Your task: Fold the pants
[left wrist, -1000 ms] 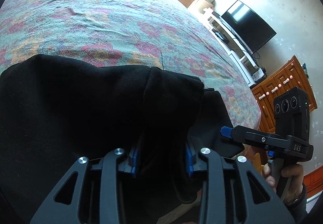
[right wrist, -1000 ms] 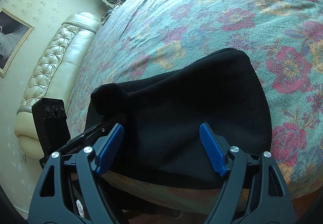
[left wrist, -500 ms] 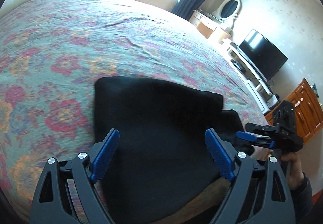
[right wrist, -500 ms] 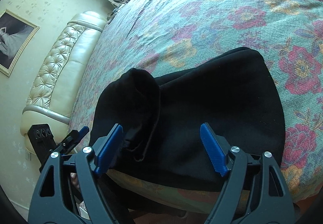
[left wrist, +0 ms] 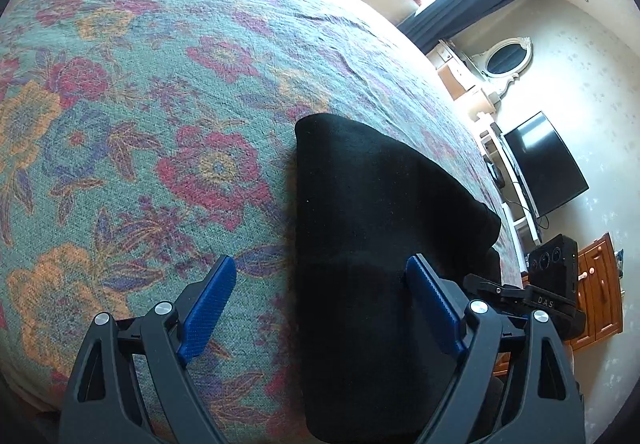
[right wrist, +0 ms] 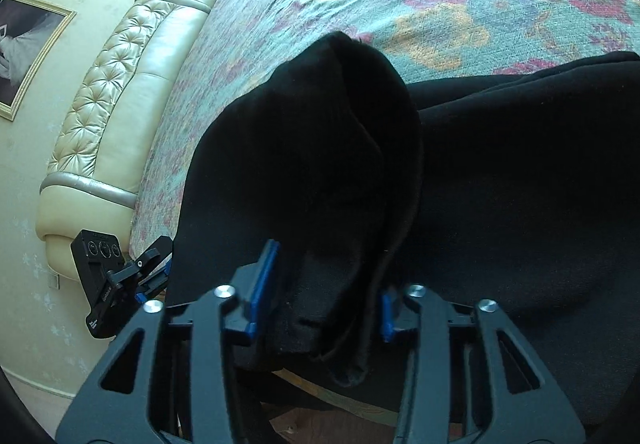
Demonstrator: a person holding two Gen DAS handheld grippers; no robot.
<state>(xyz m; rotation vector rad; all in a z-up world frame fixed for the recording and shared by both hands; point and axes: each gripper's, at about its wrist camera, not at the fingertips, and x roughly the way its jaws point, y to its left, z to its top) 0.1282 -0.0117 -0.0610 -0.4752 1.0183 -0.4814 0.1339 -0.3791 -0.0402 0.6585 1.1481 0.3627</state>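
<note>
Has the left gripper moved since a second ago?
Yes. The left gripper let go of the black pants and swung left: the television sits lower right, and more bedspread shows.

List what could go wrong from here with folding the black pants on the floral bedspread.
1. The right gripper is closing on a thick bunch of the black fabric pants; layers may slip out unevenly.
2. The left gripper is open, holding nothing, so the folded stack may drag across the floral bedspread.
</note>
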